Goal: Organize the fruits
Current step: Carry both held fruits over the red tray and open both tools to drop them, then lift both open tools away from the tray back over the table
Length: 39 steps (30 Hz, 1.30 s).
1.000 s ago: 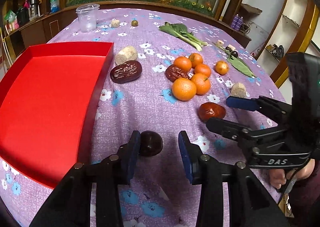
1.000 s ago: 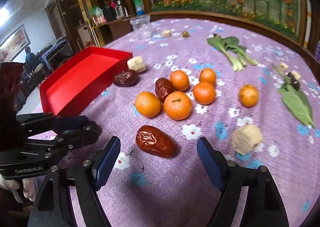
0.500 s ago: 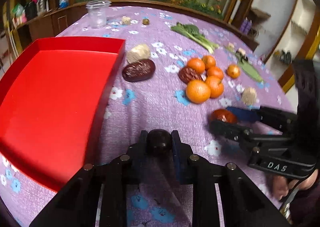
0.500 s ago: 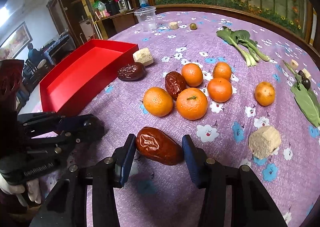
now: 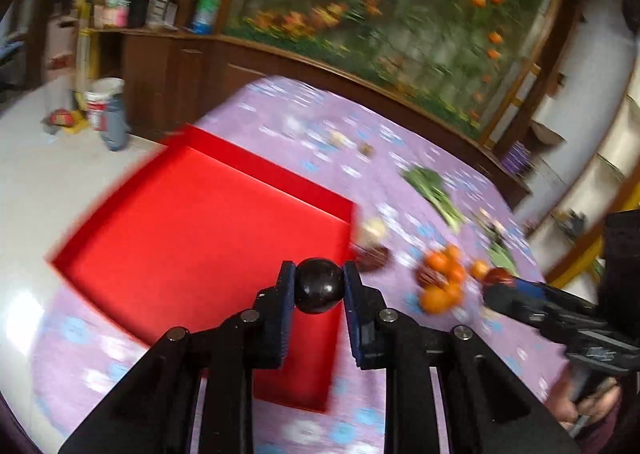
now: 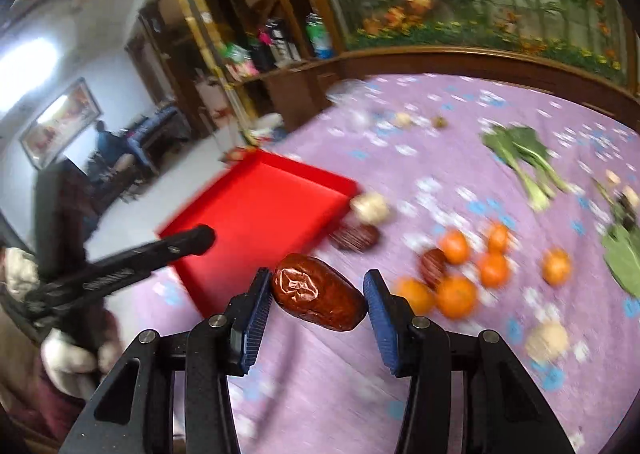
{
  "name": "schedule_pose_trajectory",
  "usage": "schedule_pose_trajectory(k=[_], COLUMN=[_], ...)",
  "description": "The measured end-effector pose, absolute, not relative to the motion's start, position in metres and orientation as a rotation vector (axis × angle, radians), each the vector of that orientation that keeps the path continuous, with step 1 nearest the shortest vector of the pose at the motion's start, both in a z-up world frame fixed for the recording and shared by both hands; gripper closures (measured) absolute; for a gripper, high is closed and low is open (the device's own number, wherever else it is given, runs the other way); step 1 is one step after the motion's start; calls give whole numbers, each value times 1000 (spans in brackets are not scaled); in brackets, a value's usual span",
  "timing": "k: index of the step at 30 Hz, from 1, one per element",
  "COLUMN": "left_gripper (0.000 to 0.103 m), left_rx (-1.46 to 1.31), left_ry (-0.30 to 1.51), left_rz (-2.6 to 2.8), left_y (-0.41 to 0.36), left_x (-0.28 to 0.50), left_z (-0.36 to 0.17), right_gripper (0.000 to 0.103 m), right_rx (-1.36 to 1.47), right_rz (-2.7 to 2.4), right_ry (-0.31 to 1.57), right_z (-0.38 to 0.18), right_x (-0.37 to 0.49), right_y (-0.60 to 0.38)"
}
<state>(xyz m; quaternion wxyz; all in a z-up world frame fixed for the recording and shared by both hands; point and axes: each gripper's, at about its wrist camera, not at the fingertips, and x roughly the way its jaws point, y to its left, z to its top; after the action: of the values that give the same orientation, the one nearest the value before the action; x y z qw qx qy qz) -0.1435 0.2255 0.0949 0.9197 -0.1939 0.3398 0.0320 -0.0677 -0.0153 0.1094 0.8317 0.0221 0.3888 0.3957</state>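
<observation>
1. Left wrist view: the left gripper is pressed onto a small dark round fruit, one blue pad on each side, and carries it in the air.
2. Directly beyond and below the fingertips lies the red tray, its near right corner under the claw; it rests on the purple flowered tablecloth.
3. To the right of the claw and farther out, a cluster of oranges sits blurred on the cloth, with a dark wrinkled date just beside the tray's right edge.
4. At the far right, the right gripper enters the frame, a reddish fruit at its tip.
5. Right wrist view: the right gripper pinches a glossy red-brown date end to end between its blue pads, lifted clear of the cloth.
6. The tray lies ahead and left of this claw; the oranges lie to its right.
7. The left gripper reaches in from the left over the tray's near edge; its held fruit is hidden here.
</observation>
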Motion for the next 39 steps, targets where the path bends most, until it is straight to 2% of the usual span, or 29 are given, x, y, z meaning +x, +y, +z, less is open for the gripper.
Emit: schedule_pose_trajectory(k=[5,11,19,23,27,28,35,39], left_gripper=[81,81,80,78,63,62,61,60], left_rx=[-414,-442,-443,-466,-470,-469,-465,-455], left_ry=[713,783,790,789,771,764,696,634], left_rz=[192,252,263,253,254,254,226,190], left_y=[265,296,304,307,307,305,287,266], left_x=[-142,-127,-125,-126,-134,-136,-155,-171], left_z=[81,46,35,34,41,44,78,105], right_gripper=[51,51,51,50,38,35,35,35], right_rx=[51,-27,-104,-114,-119,-117,-43,218], right_rz=[970,1002,955,940,936,932,895,908], right_ry=[883,972,1020,1011,981,969,937,1025], right_z=[115,74,39,32,38,41,62,68], right_x=[-62,-65,-56,-59,-62,-64,-73,-75], right_y=[55,128,161,163,159,158,122,67])
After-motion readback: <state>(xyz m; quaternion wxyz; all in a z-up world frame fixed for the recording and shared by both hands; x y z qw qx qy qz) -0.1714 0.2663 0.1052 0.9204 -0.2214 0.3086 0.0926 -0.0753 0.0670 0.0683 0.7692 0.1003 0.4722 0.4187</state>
